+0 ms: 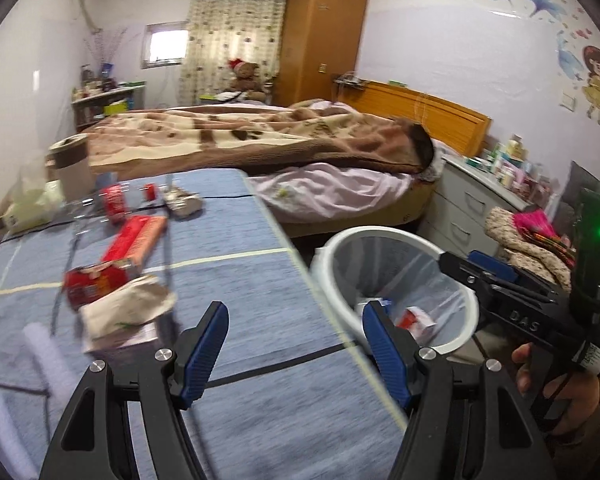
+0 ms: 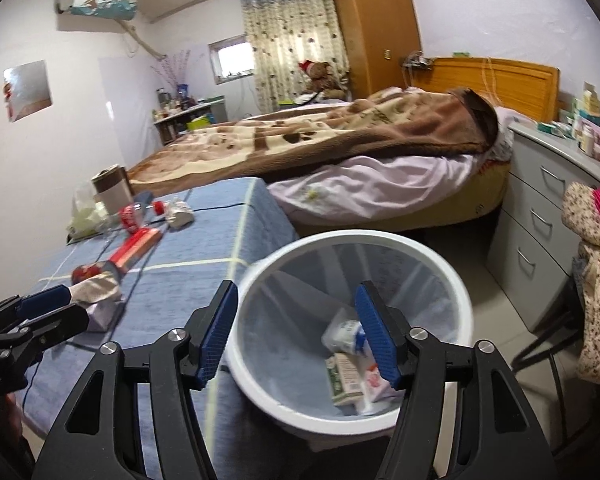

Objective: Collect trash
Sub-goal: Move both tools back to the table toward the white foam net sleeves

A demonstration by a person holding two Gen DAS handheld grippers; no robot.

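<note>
A white trash bin (image 2: 456, 280) with a clear liner stands beside the blue-clothed table (image 1: 260, 360) and holds several cartons (image 2: 346, 376); it also shows in the left wrist view (image 1: 380, 236). My right gripper (image 2: 296, 328) is open and empty above the bin's near rim. My left gripper (image 1: 294, 344) is open and empty over the table's right edge. On the table lie a crumpled wrapper on a box (image 1: 128, 312), a crushed red can (image 1: 88, 284), a red-orange box (image 1: 138, 238), a red-labelled bottle (image 1: 114, 200) and crumpled paper (image 1: 182, 202).
A brown-and-white container (image 1: 74, 168) and a plastic bag (image 1: 30, 200) stand at the table's far left. A bed with a brown blanket (image 2: 340, 136) lies behind. Grey drawers (image 2: 540, 240) and a chair with clothes (image 2: 596, 280) are at the right.
</note>
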